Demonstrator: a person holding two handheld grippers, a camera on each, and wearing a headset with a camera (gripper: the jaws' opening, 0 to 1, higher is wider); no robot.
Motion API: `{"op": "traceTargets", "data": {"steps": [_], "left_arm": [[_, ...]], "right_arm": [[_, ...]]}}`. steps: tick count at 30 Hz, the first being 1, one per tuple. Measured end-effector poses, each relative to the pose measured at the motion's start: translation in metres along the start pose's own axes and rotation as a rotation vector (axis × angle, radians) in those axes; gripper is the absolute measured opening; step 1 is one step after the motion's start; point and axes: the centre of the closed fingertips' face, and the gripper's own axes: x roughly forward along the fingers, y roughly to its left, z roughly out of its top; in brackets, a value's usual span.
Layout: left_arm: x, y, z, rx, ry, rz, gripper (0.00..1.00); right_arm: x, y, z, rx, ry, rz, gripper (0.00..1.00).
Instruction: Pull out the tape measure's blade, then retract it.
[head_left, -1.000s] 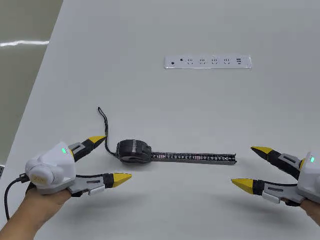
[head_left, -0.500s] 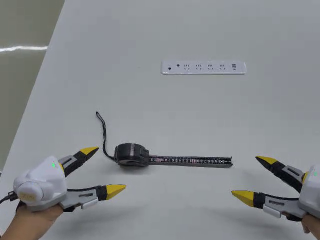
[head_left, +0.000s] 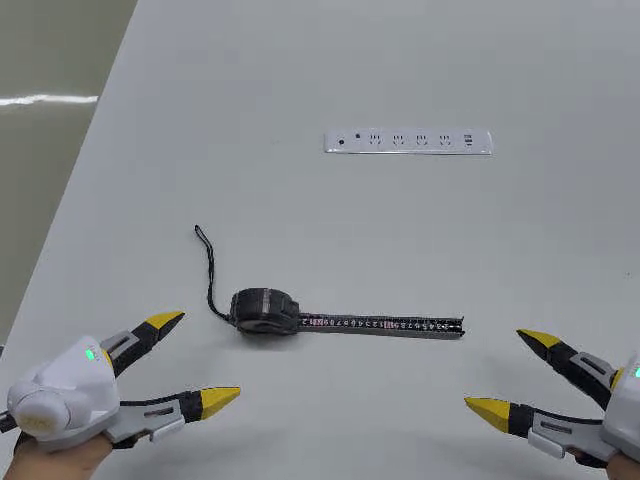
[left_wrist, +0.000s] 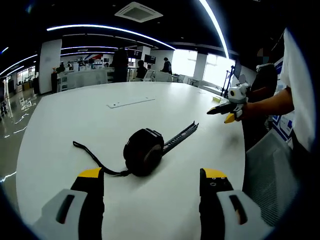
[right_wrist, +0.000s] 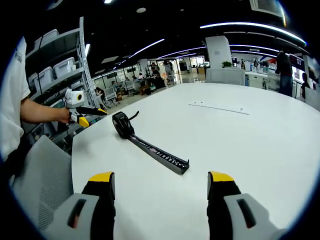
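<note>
A black tape measure (head_left: 265, 310) lies on the white table (head_left: 400, 230), its dark blade (head_left: 385, 325) drawn out to the right and flat on the surface. A black wrist cord (head_left: 208, 262) trails off its left side. My left gripper (head_left: 195, 360) is open at the lower left, short of the case and holding nothing. In the left gripper view the case (left_wrist: 144, 151) sits ahead between the jaws. My right gripper (head_left: 515, 375) is open at the lower right, beyond the blade's end. The right gripper view has the blade tip (right_wrist: 180, 167) just ahead.
A white power strip (head_left: 408, 141) lies flat farther back on the table. The table's left edge (head_left: 75, 190) drops off to a greenish floor. A white chair (right_wrist: 42, 180) stands near the table, with shelves and other people in the distance.
Both grippers have drawn back toward me, away from the tape measure. The tape measure and its extended blade have not moved on the table; the head camera shifted a little.
</note>
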Motion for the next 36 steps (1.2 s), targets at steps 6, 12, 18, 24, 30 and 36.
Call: {"op": "traceTargets", "data": {"steps": [6,12,18,24,30,36], "left_arm": [[-0.010,-0.002,-0.005,-0.005,0.005,0.010,0.77],[-0.015,-0.004,-0.006,-0.012,0.001,0.019,0.77],[-0.025,-0.006,0.000,-0.043,-0.037,0.037,0.77],[-0.034,-0.011,-0.002,-0.026,-0.029,0.037,0.76],[-0.033,-0.010,-0.008,0.025,0.013,0.038,0.76],[-0.032,-0.012,-0.001,0.014,-0.012,0.037,0.76]], "right_arm": [[-0.007,0.003,0.000,0.003,-0.004,-0.014,0.76],[-0.014,0.005,-0.004,0.004,0.003,-0.031,0.76],[-0.023,0.008,-0.007,0.012,0.002,-0.055,0.76],[-0.031,0.015,-0.008,0.018,-0.011,-0.074,0.76],[-0.034,0.016,-0.003,0.020,-0.031,-0.092,0.76],[-0.033,0.013,-0.002,0.019,-0.042,-0.099,0.75]]}}
